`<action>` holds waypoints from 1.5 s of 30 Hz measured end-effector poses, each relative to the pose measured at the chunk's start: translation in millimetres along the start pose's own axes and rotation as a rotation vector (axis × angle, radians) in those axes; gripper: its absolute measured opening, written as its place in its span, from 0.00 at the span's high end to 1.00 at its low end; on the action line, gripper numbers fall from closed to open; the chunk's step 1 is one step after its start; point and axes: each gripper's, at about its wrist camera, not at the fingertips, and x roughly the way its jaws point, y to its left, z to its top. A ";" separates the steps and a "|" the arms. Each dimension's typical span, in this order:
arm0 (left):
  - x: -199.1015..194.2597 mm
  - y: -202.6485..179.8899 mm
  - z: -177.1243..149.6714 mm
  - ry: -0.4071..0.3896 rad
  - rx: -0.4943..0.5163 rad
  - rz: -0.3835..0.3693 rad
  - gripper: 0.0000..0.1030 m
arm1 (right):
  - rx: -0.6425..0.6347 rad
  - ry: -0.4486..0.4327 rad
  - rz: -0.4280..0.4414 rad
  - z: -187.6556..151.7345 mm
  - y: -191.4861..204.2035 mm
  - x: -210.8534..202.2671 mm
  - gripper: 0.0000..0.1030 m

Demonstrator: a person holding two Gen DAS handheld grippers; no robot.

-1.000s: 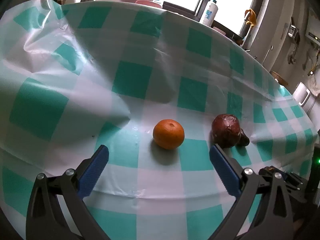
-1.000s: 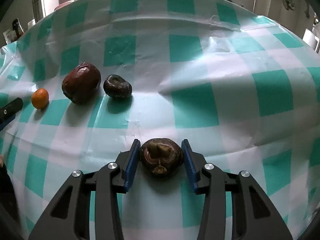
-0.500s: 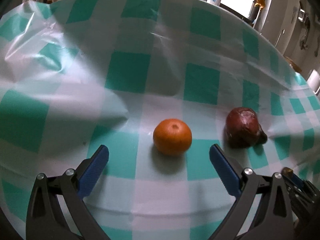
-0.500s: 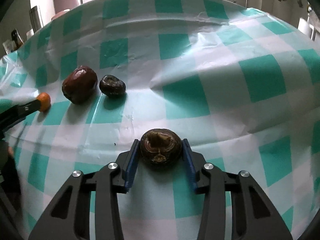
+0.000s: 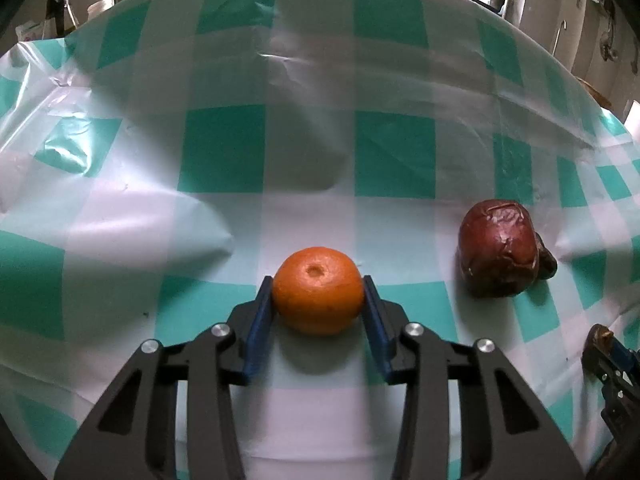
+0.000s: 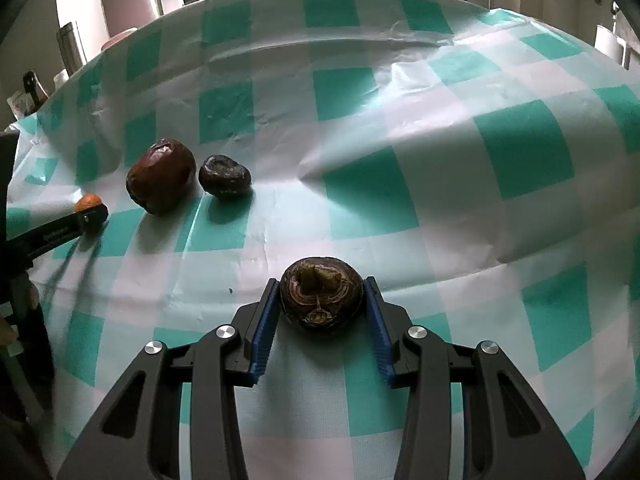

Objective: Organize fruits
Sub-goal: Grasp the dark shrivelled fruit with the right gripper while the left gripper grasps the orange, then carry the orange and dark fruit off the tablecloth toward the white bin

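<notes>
Left wrist view: you had the orange [image 5: 319, 290] at the lower centre of the frame, resting on the checked tablecloth [image 5: 224, 148], with your left gripper [image 5: 319, 294] narrowed onto it so that both blue pads [image 5: 259, 320] pressed its sides. That grip sat across the fruit's widest part, which I judge was the sensible hold for a round thing that would otherwise roll. The wrinkled red fruit [image 5: 498, 254] lay apart to the right of the frame, untouched.

In the right wrist view, your right gripper [image 6: 321, 300] was likewise closed on the dark brown fruit [image 6: 321, 300] at the lower centre, pads against both flanks, the fruit seemingly on the cloth. The red fruit [image 6: 160, 176] and a smaller dark fruit [image 6: 225, 177] sat just beside each other at the middle left, probably the start of a row. Further left, the tip of your left gripper [image 6: 90, 214] showed against the orange [image 6: 89, 201].

Compared with 1 second earlier, your left jaws had just been closing: they stood wide with the orange ahead of them, and now it was between them. Your right jaws had tightened slightly on the same fruit, already between them.
</notes>
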 end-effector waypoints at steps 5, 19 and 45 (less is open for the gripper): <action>-1.0 0.9 -4.9 -0.004 0.003 -0.013 0.59 | -0.027 0.003 -0.032 -0.5 5.5 1.4 0.60; -4.9 5.2 -6.7 -0.009 -0.011 -0.029 0.59 | -0.032 0.003 -0.039 -1.1 7.6 0.7 0.60; -104.2 57.9 -76.9 -0.161 -0.091 0.001 0.59 | -0.087 -0.050 0.112 -20.9 86.9 -53.4 0.60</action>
